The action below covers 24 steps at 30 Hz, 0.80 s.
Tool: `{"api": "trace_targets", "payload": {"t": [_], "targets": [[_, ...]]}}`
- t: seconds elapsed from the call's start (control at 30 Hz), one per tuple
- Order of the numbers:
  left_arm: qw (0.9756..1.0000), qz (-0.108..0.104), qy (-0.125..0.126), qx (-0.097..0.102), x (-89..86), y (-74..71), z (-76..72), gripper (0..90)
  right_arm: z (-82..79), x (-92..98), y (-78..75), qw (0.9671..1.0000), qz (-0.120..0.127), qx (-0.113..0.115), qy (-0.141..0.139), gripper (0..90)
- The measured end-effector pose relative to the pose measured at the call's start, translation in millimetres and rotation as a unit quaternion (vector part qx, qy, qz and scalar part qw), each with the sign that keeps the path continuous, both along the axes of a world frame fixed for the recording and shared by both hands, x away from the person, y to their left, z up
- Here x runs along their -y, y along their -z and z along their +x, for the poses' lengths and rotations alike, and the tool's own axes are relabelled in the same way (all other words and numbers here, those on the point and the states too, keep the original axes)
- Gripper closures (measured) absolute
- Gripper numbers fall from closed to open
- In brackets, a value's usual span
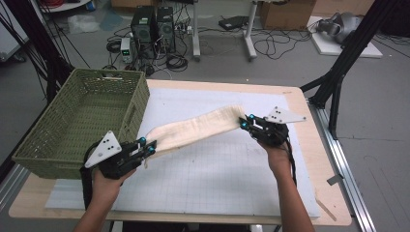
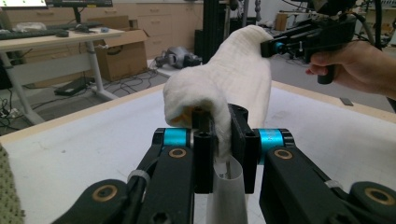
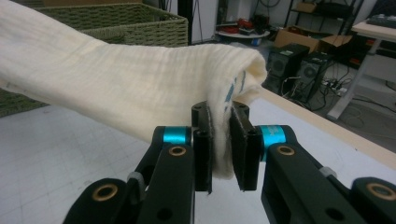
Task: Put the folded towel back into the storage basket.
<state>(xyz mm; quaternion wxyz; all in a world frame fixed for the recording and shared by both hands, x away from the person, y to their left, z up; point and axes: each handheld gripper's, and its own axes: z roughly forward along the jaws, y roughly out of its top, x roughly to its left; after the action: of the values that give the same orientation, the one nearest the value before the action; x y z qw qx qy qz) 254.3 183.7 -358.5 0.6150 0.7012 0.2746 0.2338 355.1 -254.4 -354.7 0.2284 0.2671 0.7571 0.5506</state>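
A cream folded cloth hangs stretched above the white mat between both grippers. My left gripper is shut on the cloth's near-left end, and its own view shows the cloth pinched between the jaws with a white label hanging below. At the far-right end my right gripper is shut on the cloth, whose edge is squeezed between the two black jaws. In the left gripper view the right gripper appears farther off, held by a hand.
A green woven basket stands on the table's left side, close to my left gripper. The white gridded mat covers the wooden table. Computers, cables and black stand legs lie on the floor beyond.
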Motion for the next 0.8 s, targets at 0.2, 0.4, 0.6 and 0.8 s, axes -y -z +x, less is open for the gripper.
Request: {"api": "trace_targets", "payload": {"t": [0.2,0.4,0.6,0.8], "targets": [[0.9997,-0.011,-0.016,0.012,-13.9,-7.8,-5.0,81.2,16.1,-18.8,-12.8,0.9998,0.010,0.005,-0.014,80.3],[0.9992,-0.013,-0.031,0.020,-24.2,-11.9,-9.2,81.2,31.9,-40.2,-27.5,0.9997,0.006,0.010,-0.022,80.3],[0.9985,-0.015,-0.047,0.022,-35.4,-15.6,-12.3,81.2,43.6,-60.3,-41.5,0.9995,0.008,0.017,-0.027,80.4],[0.9974,-0.016,-0.065,0.027,-46.1,-17.9,-15.9,81.2,56.7,-84.0,-51.3,0.9992,0.000,0.022,-0.032,80.5]]}}
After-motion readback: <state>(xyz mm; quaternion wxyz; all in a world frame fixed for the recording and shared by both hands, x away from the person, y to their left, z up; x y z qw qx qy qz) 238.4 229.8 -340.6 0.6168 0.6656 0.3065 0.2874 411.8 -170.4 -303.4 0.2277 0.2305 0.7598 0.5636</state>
